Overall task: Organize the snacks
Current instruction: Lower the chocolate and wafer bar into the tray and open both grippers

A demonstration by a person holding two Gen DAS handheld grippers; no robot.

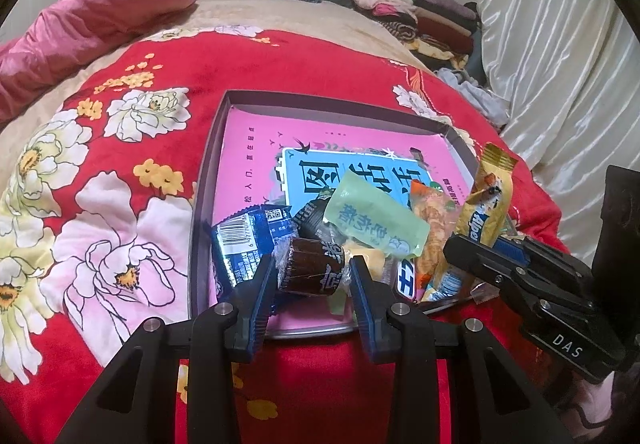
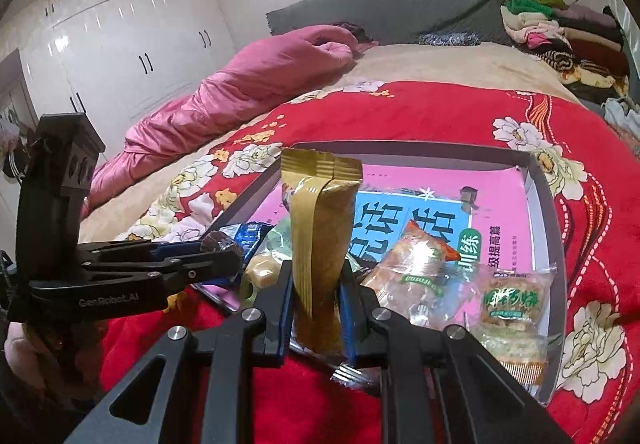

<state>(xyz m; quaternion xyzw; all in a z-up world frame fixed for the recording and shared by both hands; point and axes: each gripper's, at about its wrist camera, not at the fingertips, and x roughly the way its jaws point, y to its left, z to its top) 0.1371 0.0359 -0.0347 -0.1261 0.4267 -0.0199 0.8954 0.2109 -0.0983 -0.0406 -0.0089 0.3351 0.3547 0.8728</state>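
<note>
A shallow grey box (image 1: 216, 132) with a pink book inside lies on the red flowered blanket; it also shows in the right wrist view (image 2: 536, 180). Several snack packets are piled at its near end. My left gripper (image 1: 314, 272) is shut on a dark brown wrapped candy (image 1: 314, 270), held just over the pile. My right gripper (image 2: 318, 276) is shut on a gold snack bar (image 2: 320, 236), held upright over the box's near edge; the bar also shows in the left wrist view (image 1: 486, 204). A green packet (image 1: 372, 220) and a blue packet (image 1: 244, 240) lie in the box.
A pink quilt (image 1: 80, 28) lies at the bed's left. A grey headboard (image 2: 384, 4) and folded clothes (image 1: 420, 8) stand at the far end. White curtains (image 1: 560, 44) hang at the right. White wardrobes (image 2: 120, 44) stand at the left.
</note>
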